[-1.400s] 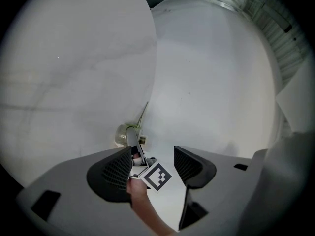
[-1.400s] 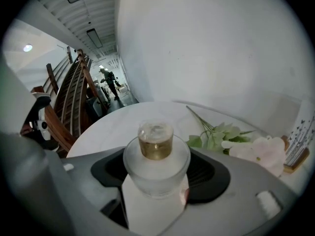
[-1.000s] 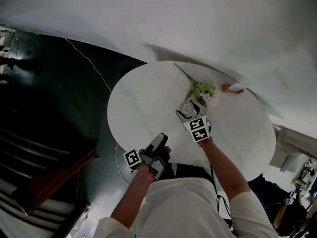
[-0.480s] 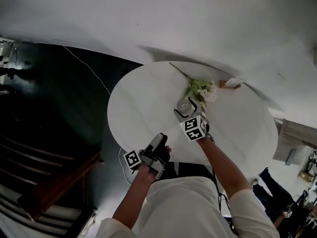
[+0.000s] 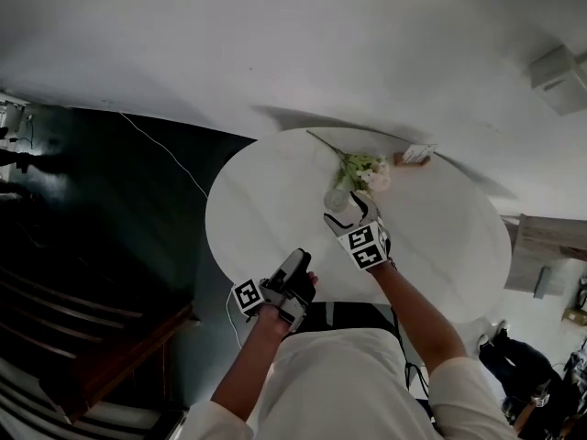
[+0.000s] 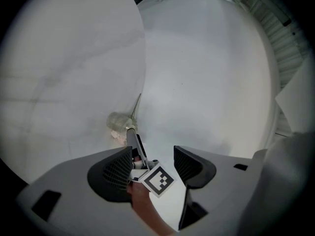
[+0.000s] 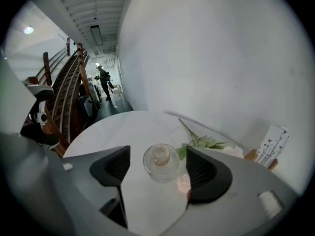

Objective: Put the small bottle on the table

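Note:
A small clear glass bottle (image 5: 337,196) stands upright on the round white table (image 5: 266,200), next to a spray of flowers (image 5: 365,166). My right gripper (image 5: 348,212) sits just on my side of it. In the right gripper view the bottle (image 7: 161,161) shows between the jaws of the right gripper (image 7: 158,156), with a gap on each side and neither pad touching it. My left gripper (image 5: 295,264) hovers open over the table's near edge, nothing between its jaws. In the left gripper view the left gripper (image 6: 152,162) looks past the right gripper's marker cube to the bottle (image 6: 118,120).
The flowers (image 7: 206,142) lie right behind the bottle, stem toward the wall. A small card in a wooden holder (image 5: 415,155) stands at the table's far edge by the white wall. Dark floor with a cable (image 5: 165,145) and a wooden staircase (image 5: 92,337) lie to the left.
The right gripper's jaws have spread off the bottle and drawn back slightly toward me; the bottle stays standing on the table. The left gripper has not moved.

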